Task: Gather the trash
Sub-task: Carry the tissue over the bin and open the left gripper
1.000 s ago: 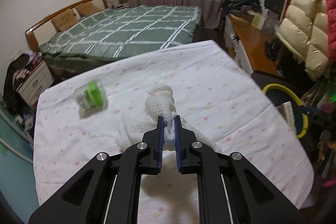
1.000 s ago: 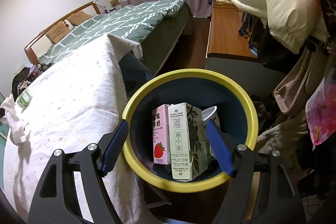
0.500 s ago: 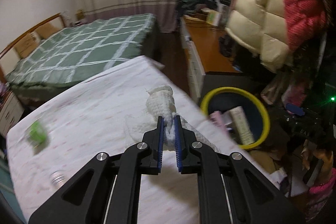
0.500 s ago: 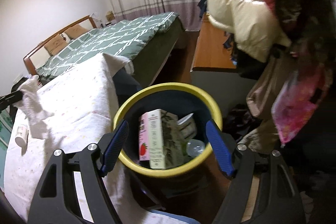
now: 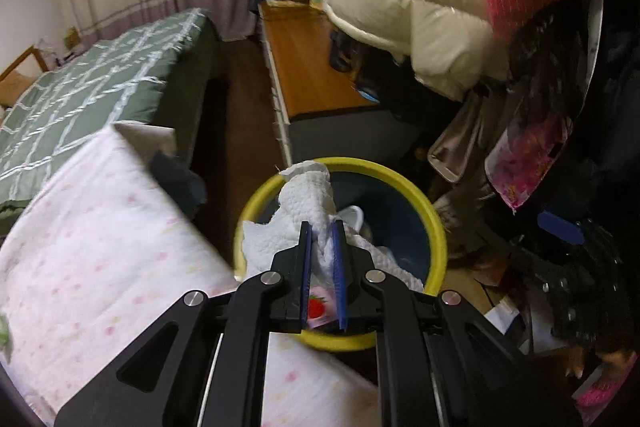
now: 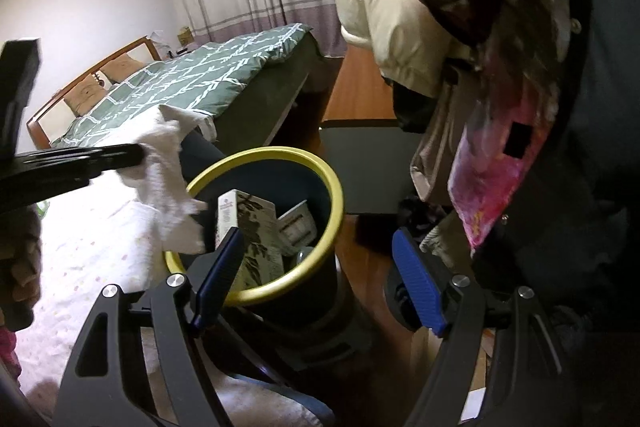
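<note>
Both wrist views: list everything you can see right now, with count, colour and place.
paper towel: one, white, crumpled, held over the bin's near rim
trash bin: one, dark with yellow rim, on the floor beside the table
cartons: at least two, one pale with dark leaf print, one pink with a strawberry, inside the bin
tablecloth: one, white with pink spots, over the table
bed: one, green checked cover, wooden headboard, far side
wooden cabinet: one, orange-brown top, by the curtain
puffer jacket: one, cream, hanging at right
left hand-held gripper: black, blue pads, shut on the towel
right hand-held gripper: black, blue pads, open, empty, above the bin
</note>
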Demonstrator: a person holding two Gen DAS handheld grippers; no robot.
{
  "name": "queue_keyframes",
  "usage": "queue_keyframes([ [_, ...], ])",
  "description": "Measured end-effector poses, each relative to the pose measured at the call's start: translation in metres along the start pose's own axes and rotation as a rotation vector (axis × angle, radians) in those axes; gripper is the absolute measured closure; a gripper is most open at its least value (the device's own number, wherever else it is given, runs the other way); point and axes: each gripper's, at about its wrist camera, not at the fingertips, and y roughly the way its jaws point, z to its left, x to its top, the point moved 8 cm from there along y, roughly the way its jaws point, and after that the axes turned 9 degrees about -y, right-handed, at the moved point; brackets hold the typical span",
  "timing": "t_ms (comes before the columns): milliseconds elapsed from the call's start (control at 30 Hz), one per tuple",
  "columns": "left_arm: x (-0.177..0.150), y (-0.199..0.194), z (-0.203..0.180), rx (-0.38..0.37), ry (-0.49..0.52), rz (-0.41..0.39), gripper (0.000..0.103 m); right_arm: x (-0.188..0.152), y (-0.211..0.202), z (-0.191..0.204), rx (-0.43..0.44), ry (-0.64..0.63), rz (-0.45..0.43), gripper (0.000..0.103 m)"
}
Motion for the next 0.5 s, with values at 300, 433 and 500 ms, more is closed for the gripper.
queue_keyframes([
  [300,0.010,0.047,-0.012,0.027,-0.024,0.029,0.051,-0.006,-0.007,-0.009,0.001,0.005,-0.009,0.030],
  [433,0.012,0.046,-0.007,0.014,-0.056,0.029,0.045,-0.007,-0.007,-0.007,0.002,0.007,-0.002,0.031],
  [500,0.011,0.032,-0.002,0.009,-0.064,0.006,0.040,-0.007,-0.006,-0.005,0.007,0.004,0.000,0.031],
])
